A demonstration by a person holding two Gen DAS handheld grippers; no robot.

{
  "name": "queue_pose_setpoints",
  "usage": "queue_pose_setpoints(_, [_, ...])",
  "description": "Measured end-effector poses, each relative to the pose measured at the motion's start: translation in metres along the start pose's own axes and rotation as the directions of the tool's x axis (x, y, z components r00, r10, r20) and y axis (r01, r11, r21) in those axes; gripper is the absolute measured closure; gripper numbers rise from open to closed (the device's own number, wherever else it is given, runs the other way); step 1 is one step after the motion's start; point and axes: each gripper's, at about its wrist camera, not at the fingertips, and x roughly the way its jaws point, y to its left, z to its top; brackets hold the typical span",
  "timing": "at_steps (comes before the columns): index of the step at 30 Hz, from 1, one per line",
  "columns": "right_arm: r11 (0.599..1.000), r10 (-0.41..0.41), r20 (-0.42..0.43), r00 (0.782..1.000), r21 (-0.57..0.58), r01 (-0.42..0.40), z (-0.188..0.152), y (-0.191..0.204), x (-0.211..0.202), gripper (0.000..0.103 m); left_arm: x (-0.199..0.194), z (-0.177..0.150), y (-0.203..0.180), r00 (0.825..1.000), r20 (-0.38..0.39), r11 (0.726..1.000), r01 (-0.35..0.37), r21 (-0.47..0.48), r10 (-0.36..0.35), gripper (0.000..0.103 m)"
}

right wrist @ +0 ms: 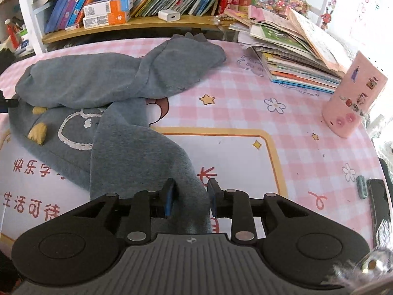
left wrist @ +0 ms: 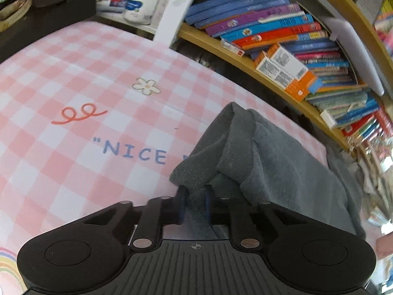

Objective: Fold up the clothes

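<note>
- Left wrist view: the left claw (left wrist: pixel 194 198) is pinched nearly closed on a ribbed edge of the grey sweatshirt (left wrist: pixel 248 157), with cloth bunched between its blue-padded fingers (left wrist: pixel 182 201).
- From that grip the grey fabric rises in folds and trails off to the right over the pink checked counter (left wrist: pixel 73 73).
- On the bare cover to the left of the cloth are the blue letters "NICE" (left wrist: pixel 133 151), a red squiggle (left wrist: pixel 78 114) and a small white flower (left wrist: pixel 146 86).
- Beyond the counter's far edge, a wooden shelf (left wrist: pixel 245 61) carries leaning books (left wrist: pixel 265 24) and orange-and-white boxes (left wrist: pixel 285 70).
- Right wrist view: the right claw (right wrist: pixel 191 196) has its fingers (right wrist: pixel 169 196) partly apart, one on each side of a sleeve of the grey sweatshirt (right wrist: pixel 98 81); whether the pads press the cloth cannot be told.
- That sleeve runs up and left from the claw to the garment's body, which lies on the left half of the counter (right wrist: pixel 245 93), showing a white outline print and small yellow spikes (right wrist: pixel 37 132).
- A second part of the sweatshirt is folded across the top of the body and reaches toward the far edge.
- To the right, well apart from the garment, are a stack of booklets (right wrist: pixel 294 61) and a pink case (right wrist: pixel 353 95) standing tilted.
- A white charger (right wrist: pixel 169 15) sits on the shelf behind, in front of a row of books.
</note>
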Motion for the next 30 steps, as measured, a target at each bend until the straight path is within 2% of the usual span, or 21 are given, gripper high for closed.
queue_pose_setpoints(5, [0.999, 0.03, 0.002, 1.0, -0.022, -0.03, 0.01, 0.016, 0.009, 0.077, -0.031, -0.003, 0.029, 0.999, 0.037, 0.999, -0.024, -0.036, 0.025, 0.091])
queue_pose_setpoints(11, [0.986, 0.128, -0.008, 0.992, -0.108, -0.128, 0.017, 0.063, 0.021, 0.074, -0.08, -0.015, 0.092, 0.987, 0.079, 0.984, -0.13, -0.121, 0.14, 0.091])
queue_pose_setpoints(16, [0.97, 0.168, 0.001, 0.986, -0.177, -0.165, 0.022, 0.105, 0.03, 0.07, -0.107, -0.021, 0.133, 0.975, 0.089, 0.969, -0.188, -0.16, 0.204, 0.091])
queue_pose_setpoints(22, [0.975, 0.122, 0.069, 0.99, -0.193, -0.107, 0.02, 0.13, 0.017, 0.054, -0.12, -0.016, 0.16, 0.968, 0.106, 0.964, -0.208, -0.166, 0.227, 0.091])
queue_pose_setpoints(26, [0.987, 0.076, 0.128, 0.989, -0.154, -0.055, 0.011, 0.128, -0.007, 0.053, -0.12, -0.014, 0.169, 0.972, 0.098, 0.969, -0.2, -0.148, 0.215, 0.091])
queue_pose_setpoints(30, [0.986, 0.101, 0.155, 0.983, -0.15, -0.077, -0.003, 0.13, -0.034, 0.053, -0.118, -0.016, 0.173, 0.976, 0.089, 0.972, -0.186, -0.142, 0.2, 0.091])
